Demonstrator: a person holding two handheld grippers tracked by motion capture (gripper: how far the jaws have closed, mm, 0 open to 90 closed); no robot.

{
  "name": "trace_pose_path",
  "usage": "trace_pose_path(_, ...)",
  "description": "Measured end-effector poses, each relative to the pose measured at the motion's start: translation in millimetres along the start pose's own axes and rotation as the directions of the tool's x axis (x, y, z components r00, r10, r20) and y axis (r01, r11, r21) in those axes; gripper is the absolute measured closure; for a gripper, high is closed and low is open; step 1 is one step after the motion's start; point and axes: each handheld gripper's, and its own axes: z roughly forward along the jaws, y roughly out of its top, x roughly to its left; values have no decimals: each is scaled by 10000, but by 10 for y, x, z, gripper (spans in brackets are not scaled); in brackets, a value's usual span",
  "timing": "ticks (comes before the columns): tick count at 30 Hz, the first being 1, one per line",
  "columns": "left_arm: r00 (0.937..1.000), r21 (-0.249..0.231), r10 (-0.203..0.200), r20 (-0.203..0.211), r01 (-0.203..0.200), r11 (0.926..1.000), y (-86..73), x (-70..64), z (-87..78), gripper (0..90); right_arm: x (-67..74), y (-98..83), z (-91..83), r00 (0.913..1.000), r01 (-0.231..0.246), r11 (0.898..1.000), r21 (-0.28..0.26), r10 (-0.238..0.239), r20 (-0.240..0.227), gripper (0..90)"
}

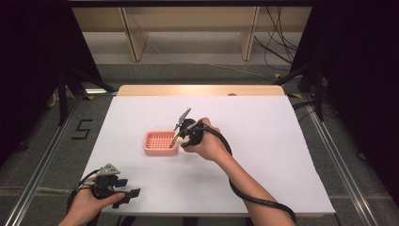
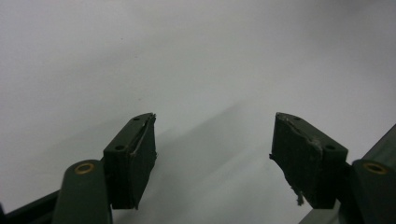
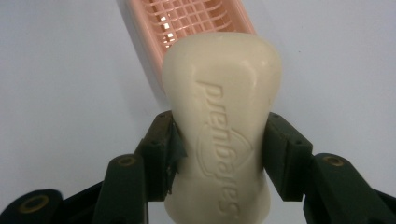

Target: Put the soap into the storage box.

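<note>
Holding a pale bar of soap (image 3: 219,135) by its two long sides, the right gripper (image 3: 219,154) has its jaws pressed against the narrowed waist of the bar, a sensible place to pinch because the curve there keeps the slick bar from sliding out. Its far end points toward the pink slatted soap dish (image 3: 191,21) just beyond, so the likely aim is to lay the bar in that tray. From the high view the right gripper (image 1: 181,136) sits at the dish's (image 1: 160,142) right edge, near the middle of the white table (image 1: 282,155); whether the soap touches the rim I cannot tell. The left gripper (image 2: 212,154) rests well apart at the near left corner, jaws spread wide with nothing between them, probably parked out of the way since one hand is enough for this job
</note>
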Motion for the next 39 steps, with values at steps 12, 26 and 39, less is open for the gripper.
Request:
trace_pose_path(12,10000,-26,-20,29,20,10000,0,2,-2,304,30,65,54,9999,105,9999,-29,-106,-98,505)
trace_pose_path(26,9999,-46,25,133,-24,10000,3,0,-11,304,29,124,65,9999,89,10000,-8,-89,-66,505)
trace_pose_path(39,9995,-24,-120,291,121,9999,2,-9,-18,304,24,189,91,9997,199,9998,-25,-199,-123,505)
